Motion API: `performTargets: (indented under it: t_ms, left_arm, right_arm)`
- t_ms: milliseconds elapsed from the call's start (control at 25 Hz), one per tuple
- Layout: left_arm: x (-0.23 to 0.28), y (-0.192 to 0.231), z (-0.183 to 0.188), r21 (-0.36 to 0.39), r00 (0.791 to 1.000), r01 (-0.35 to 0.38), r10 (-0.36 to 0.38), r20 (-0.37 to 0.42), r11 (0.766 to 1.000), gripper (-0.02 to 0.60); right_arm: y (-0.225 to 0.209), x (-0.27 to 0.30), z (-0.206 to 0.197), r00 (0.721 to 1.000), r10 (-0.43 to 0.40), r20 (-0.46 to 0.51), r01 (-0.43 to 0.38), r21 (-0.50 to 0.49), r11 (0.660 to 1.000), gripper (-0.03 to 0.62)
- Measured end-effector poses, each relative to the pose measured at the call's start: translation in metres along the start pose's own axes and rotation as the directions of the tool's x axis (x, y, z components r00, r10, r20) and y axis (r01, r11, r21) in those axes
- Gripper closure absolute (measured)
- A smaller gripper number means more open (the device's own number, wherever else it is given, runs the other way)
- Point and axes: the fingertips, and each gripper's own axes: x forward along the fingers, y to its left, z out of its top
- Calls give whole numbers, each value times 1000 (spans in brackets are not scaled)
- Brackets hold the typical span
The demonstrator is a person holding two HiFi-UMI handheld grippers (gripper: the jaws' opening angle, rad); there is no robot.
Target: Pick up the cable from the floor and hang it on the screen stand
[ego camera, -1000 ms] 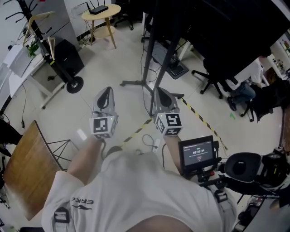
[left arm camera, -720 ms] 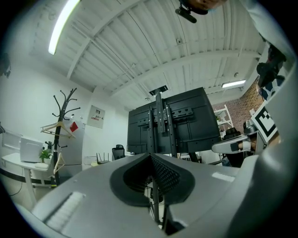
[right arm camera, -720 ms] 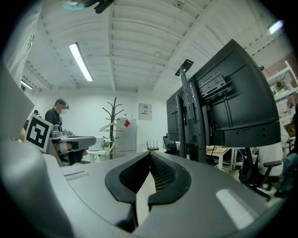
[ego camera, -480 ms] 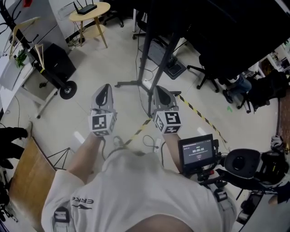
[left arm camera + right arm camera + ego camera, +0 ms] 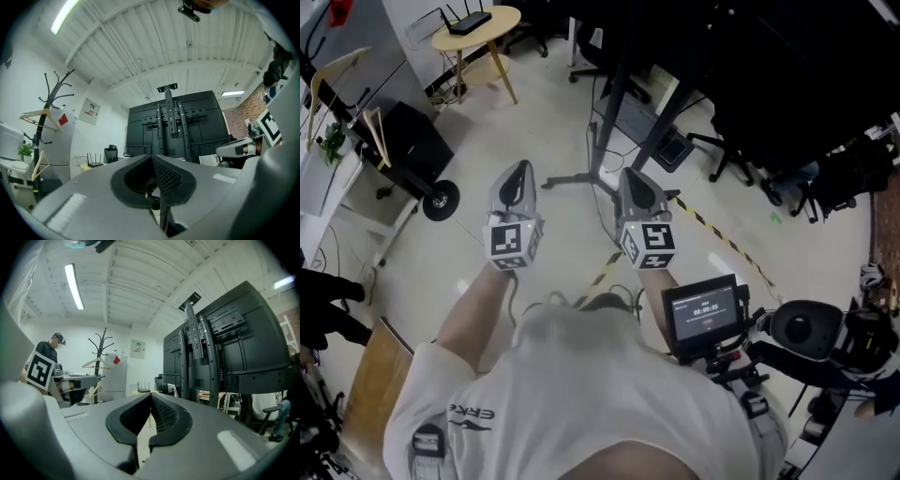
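- The left tongs [image 5: 151, 156] have their jaws pressed together with nothing clamped between them. Only a thin dark slit shows below the ribbed pads, and what lies behind it cannot be made out.
- The right tongs [image 5: 151, 395] are likewise closed and empty. A pale strip of floor shows through the gap under the pads.
- In the head view the left tongs [image 5: 521, 169] and right tongs [image 5: 631, 174] are held side by side in front of the person, clear of the floor. Their marker cubes face the camera, and the hands holding them are mostly hidden beneath the housings.
- The cable [image 5: 605, 300] shows only as a dark loop on the floor just under the wrists. The person's white shirt [image 5: 572, 394] cuts off most of it, so its length and ends cannot be seen.
- The screen stand [image 5: 602, 141] rises ahead of the tongs with its legs spread on the floor. Its upper part merges into the black screen [image 5: 750, 66], which runs off the top edge.
- The left gripper view shows the screen stand's post and mount [image 5: 168, 117] head-on.
- Yellow-black tape [image 5: 712, 230] crosses the floor to the right of the stand's legs.
- A small monitor [image 5: 703, 314] sits at the person's right side, its readout too small to read.
- A round desk [image 5: 476, 26] with a router stands far off at the upper left.
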Motion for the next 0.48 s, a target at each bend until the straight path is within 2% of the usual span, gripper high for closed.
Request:
performTargets:
  t_ms: [280,480]
  left_arm:
    - [26,6,-2,-3,1000,26,-26,8,1000,580]
    - [39,5,-6,-4,1000,17,-17,10,1000,580]
  right_arm:
    - [-6,22,4,1000,-19,9,19,-15,1000,580]
    - [-14,32,2,1000,-14,7,14,-26,1000,580]
